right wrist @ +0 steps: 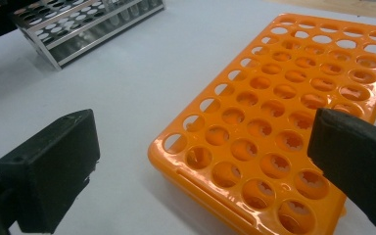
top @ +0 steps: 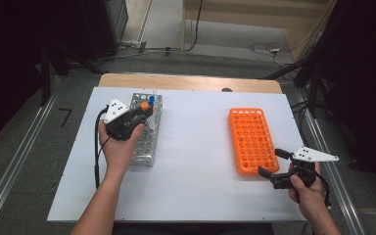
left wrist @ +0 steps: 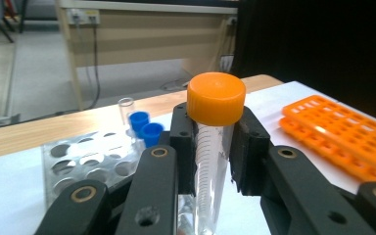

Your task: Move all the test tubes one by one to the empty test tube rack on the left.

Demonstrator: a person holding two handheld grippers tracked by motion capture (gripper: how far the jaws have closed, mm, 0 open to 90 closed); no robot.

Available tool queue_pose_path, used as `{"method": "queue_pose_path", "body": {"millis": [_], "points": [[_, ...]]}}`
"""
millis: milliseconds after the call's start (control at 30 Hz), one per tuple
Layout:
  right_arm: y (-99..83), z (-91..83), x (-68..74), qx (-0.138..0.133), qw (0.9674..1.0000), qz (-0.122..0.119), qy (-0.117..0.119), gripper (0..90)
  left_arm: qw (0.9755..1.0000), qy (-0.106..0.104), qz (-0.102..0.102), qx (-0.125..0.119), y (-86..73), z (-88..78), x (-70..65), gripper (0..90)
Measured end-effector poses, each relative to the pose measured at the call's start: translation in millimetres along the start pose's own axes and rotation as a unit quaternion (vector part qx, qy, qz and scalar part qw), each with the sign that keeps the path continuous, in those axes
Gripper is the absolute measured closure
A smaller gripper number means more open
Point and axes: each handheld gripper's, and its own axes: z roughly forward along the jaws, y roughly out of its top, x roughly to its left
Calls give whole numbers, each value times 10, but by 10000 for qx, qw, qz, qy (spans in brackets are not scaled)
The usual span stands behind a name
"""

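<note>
My left gripper [top: 143, 111] is shut on a clear tube with an orange cap [left wrist: 216, 98], held upright over the metal tube rack [top: 147, 142] at the table's left. Two blue-capped tubes [left wrist: 145, 127] and an uncapped one stand at that rack's far end. The orange plastic rack [top: 251, 139] lies at the right, its holes unfilled. My right gripper [top: 273, 163] stands open just off that rack's near right corner, and in the right gripper view its black jaws [right wrist: 205, 171] are wide apart over the rack's near corner [right wrist: 269, 147] with nothing between them.
The racks sit on a white mat [top: 191, 161] over a wooden table. Cables and a wooden desk lie on the floor beyond the far edge. Metal rails run along both sides of the table.
</note>
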Motion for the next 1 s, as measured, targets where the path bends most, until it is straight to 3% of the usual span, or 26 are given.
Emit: {"method": "queue_pose_path", "body": {"millis": [233,467,733,1000], "points": [[-10,8,-15,-5,10000,32,-58,0,9996,159,214,100,-30,35,-3,751],[-22,27,-19,22,10000,14,-76,0,9983,186,299,467,-85,112,-13,750],[-37,47,-42,66,9999,39,-99,0,9961,55,81,871,-122,147,-2,698],[-48,57,-63,80,9999,49,-131,0,9971,-51,-90,748,-90,86,-16,517]]}}
